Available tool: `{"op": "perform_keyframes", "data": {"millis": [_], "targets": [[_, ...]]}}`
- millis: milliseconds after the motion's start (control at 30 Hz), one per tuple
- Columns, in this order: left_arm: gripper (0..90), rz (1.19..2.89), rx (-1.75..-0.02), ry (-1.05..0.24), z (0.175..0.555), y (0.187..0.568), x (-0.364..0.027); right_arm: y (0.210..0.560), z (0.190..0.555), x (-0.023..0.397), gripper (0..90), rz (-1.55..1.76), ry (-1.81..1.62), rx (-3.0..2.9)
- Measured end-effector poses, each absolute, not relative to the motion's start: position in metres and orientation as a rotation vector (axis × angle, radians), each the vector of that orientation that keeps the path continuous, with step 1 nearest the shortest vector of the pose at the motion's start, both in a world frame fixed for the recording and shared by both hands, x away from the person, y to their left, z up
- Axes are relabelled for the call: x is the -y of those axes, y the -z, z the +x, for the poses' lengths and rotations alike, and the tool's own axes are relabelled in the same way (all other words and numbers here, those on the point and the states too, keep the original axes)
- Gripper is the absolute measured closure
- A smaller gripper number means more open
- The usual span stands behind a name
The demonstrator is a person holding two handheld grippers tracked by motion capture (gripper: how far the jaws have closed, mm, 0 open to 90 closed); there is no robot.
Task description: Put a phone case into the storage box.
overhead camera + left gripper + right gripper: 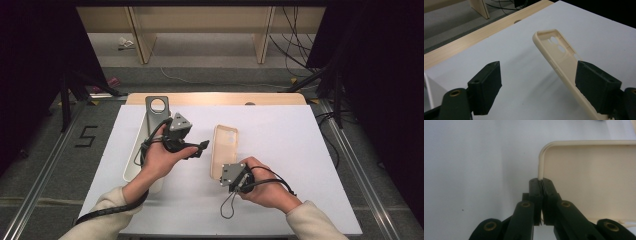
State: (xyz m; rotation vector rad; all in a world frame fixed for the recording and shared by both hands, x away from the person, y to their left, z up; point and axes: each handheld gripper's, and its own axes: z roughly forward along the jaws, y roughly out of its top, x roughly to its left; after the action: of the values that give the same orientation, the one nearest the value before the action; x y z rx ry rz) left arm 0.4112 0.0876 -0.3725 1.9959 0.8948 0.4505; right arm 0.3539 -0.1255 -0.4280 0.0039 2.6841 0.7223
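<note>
Pinched at its near edge by the clenched right gripper (541, 185), the beige phone case (223, 150) is held tilted on the white table (280, 145). Left of the case, the left gripper (202, 148) is spread and empty; a second grip on the case's far rim is probably called for next.

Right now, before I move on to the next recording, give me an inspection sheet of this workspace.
Surface: white table top, wooden strip along its far edge.
Job's things: beige phone case, one edge raised, pinched at a corner.
Clutter: white tray at the left, grey plate with a round hole in it.
Grippers: right gripper shut on the phone case rim; left gripper open, one jaw next to the case.
Cables: left gripper's cable trails off the near edge; loose leads on the far floor.
Surroundings: grey floor, wooden bench legs, black stands.
</note>
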Motion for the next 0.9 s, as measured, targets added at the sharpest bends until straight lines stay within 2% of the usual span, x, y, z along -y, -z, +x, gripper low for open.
{"op": "perform_keyframes", "data": {"millis": [200,900], "targets": [[26.4,2.008,-0.923,-0.413,0.425,0.374,-0.072,0.426,0.354,0.124,88.5,-0.004,-0.726,-2.669],[54.1,2.021,-1.048,-0.331,0.457,0.382,-0.048,0.424,0.351,0.122,88.5,-0.012,-0.726,-2.651]]}}
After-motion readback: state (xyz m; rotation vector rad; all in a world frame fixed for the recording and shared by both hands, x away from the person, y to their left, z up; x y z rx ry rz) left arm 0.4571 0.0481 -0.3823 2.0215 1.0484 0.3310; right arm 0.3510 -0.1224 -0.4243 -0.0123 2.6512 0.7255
